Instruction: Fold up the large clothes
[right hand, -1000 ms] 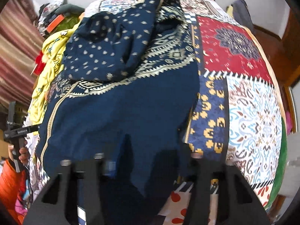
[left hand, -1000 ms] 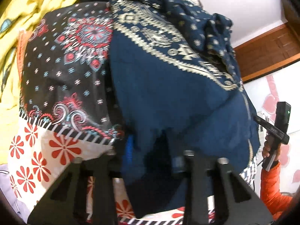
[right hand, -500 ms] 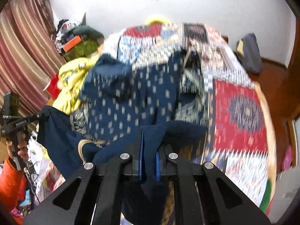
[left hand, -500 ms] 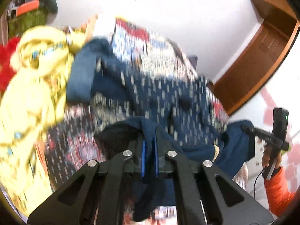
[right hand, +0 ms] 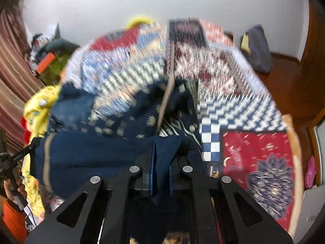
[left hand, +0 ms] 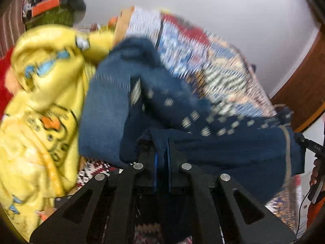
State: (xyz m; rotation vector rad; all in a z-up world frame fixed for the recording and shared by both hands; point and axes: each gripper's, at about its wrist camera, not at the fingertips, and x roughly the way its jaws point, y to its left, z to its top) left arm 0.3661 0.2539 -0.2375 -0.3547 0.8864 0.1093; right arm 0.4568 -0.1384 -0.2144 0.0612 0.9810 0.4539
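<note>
while both claws stay clamped, noted: left gripper (left hand: 161, 158) clenched on a pinch of the navy garment (left hand: 223, 152), dark cloth squeezed between the blue pads; right gripper (right hand: 160, 162) likewise shut on the same garment's plain hem, fabric bunched up between its pads. a second ago: jaws apart over the flat-lying cloth; since then closed on it and lifted, hem now raised off the patchwork bedspread (right hand: 254, 148) and stretched between the two claws. patterned upper half of the garment left lying on the bed. yellow clothing (left hand: 40, 111) heaped beside it, to the left. judged: grasp done, fold-over of the lower half toward the top under way; blur suggests fast travel
</note>
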